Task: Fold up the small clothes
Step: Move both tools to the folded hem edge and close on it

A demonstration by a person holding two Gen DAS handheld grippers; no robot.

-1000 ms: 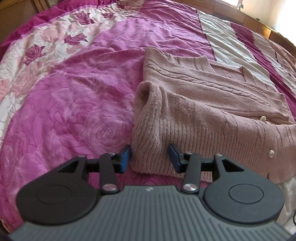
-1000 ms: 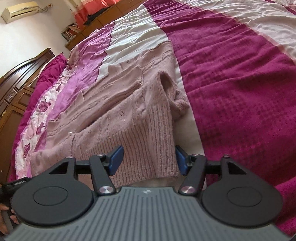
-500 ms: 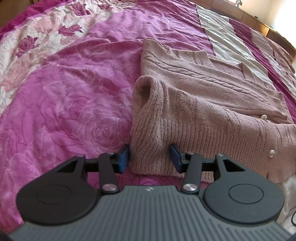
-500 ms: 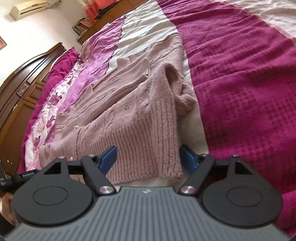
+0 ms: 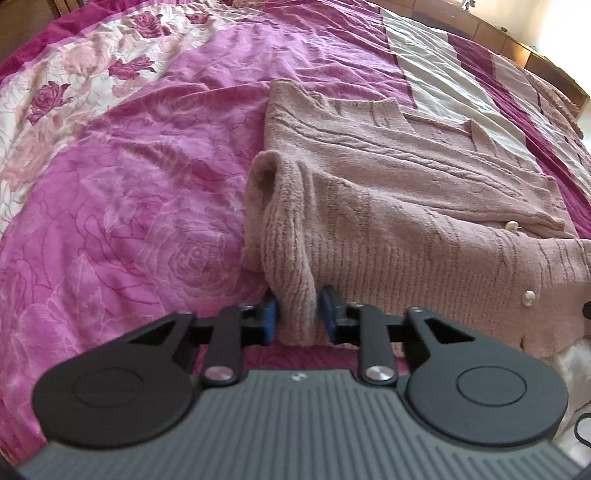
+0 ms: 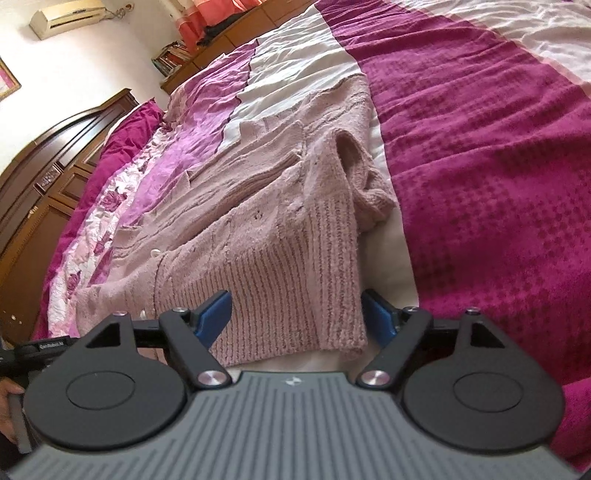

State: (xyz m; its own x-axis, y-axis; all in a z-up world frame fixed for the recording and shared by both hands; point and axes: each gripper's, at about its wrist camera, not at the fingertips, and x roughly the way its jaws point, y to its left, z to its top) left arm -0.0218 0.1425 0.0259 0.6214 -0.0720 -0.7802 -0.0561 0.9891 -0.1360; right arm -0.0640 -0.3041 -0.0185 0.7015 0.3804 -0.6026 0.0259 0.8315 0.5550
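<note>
A dusty-pink knitted cardigan [image 5: 388,206] with small pearl buttons lies flat on the bed, both sleeves folded in over the body. My left gripper [image 5: 297,314] is closing on the ribbed hem at the near left corner; the knit bunches up between the blue pads, which press on it. In the right wrist view the same cardigan [image 6: 258,229] lies ahead. My right gripper [image 6: 299,317] stands open, its pads wide apart on either side of the near right hem corner, not touching it.
The bed wears a magenta rose-print quilt [image 5: 129,192] on the left and a dark crimson blanket [image 6: 480,166] on the right, with a white strip between. A dark wooden headboard [image 6: 48,173] and a wall air conditioner [image 6: 66,14] are at the far left.
The left gripper's jaws have closed in on the hem corner, gathering it into a fold. The right gripper's jaws have spread wider around the other corner.
</note>
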